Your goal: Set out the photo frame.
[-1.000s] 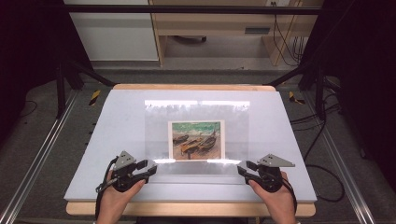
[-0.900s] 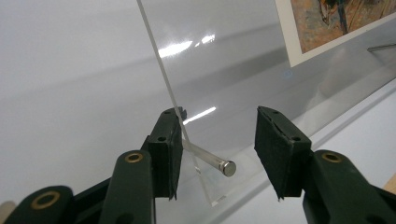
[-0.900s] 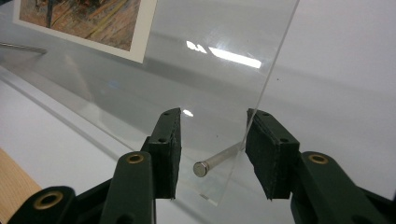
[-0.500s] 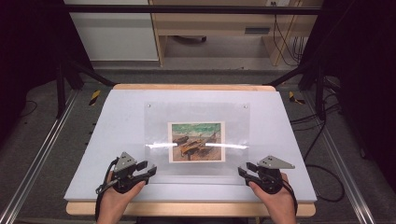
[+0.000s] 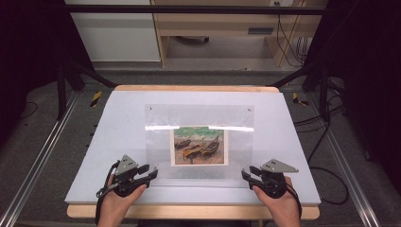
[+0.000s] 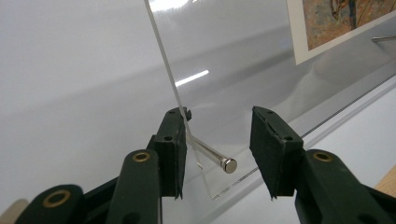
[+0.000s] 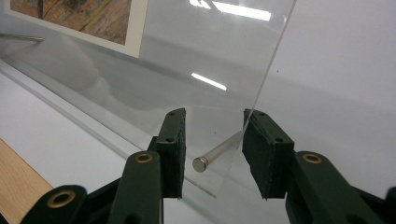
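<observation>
The left gripper (image 5: 150, 173) and right gripper (image 5: 247, 174) have just been closing, jaws part open, each straddling a lower corner of the clear acrylic frame (image 5: 198, 124) around a smooth metal peg (image 6: 215, 157). Whether the pads are pressing, I cannot tell. The glossy frame is standing tilted on the pale table (image 5: 293, 142), enclosing a boat picture (image 5: 198, 146)
</observation>
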Demonstrator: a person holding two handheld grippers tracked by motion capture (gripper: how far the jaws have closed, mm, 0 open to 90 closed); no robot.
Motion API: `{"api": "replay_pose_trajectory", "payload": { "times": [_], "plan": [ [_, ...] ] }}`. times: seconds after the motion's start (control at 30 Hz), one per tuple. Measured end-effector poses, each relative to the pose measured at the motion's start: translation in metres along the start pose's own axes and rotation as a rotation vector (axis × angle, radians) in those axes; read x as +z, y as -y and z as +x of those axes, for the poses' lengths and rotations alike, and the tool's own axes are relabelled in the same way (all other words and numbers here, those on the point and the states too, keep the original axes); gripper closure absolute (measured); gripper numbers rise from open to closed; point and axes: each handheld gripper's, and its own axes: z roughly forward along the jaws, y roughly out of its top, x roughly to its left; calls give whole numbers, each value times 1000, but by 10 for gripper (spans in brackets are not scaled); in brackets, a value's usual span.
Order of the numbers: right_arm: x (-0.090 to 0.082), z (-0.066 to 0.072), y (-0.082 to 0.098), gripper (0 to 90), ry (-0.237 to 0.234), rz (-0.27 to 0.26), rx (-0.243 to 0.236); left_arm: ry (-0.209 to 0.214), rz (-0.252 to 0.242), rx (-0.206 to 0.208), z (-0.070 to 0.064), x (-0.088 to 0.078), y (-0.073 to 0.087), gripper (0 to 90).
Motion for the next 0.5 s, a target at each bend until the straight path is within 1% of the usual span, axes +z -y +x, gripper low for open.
{"api": "replay_pose_trajectory", "payload": {
  "times": [0.13,0.27,0.3,0.5],
  "plan": [
    [0,0,1,607,1,3,-11,-6,4,7,-1,0,0,559],
    [-1,1,1,611,5,7,-8,-10,8,15,-2,-1,1,561],
    [-1,1,2,612,6,6,-16,-11,11,19,-2,-1,1,562],
    [-2,3,3,625,18,15,-31,-11,20,24,-3,-1,2,572]
  ]
}}
